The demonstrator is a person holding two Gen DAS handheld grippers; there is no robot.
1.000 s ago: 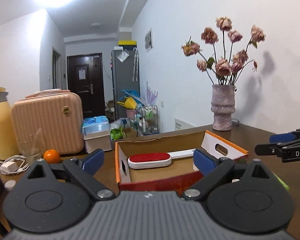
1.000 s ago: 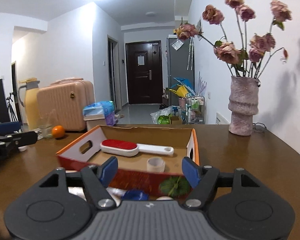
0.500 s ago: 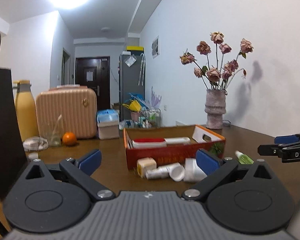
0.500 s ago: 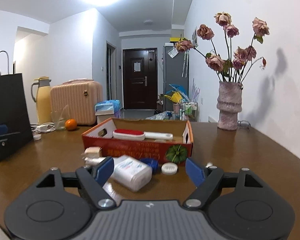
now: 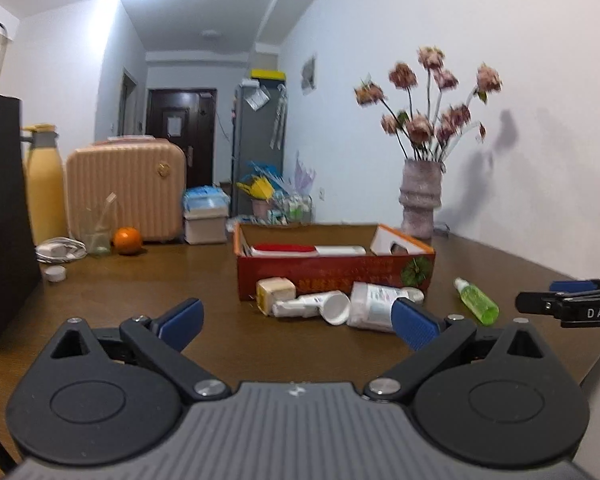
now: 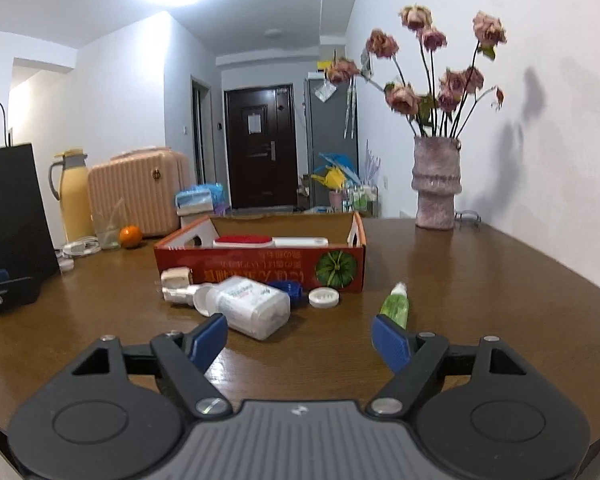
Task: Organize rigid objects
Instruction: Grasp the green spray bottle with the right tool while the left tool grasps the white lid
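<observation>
1. Both grippers hang wide apart and empty over the wooden table (image 6: 480,280): the left gripper (image 5: 297,322) and the right gripper (image 6: 300,340) each grip nothing.
2. My targets lie loose in front of the red cardboard box (image 6: 259,268): a white bottle (image 6: 255,306) on its side, a white tube (image 5: 312,305), a small beige cube (image 5: 275,292), a white cap (image 6: 323,298), and a green spray bottle (image 6: 396,304) apart to the right.
3. I judge the round bottles may roll away if one finger touches first.
4. Bottle, tube and a blue piece (image 6: 289,289) touch or overlap, so closing on one could drag its neighbours.
5. A lint brush (image 6: 267,241) already lies in the box; dropping items onto it could tip them out.
6. My right gripper's reach toward the green bottle passes near the left gripper's path; they could collide.
</observation>
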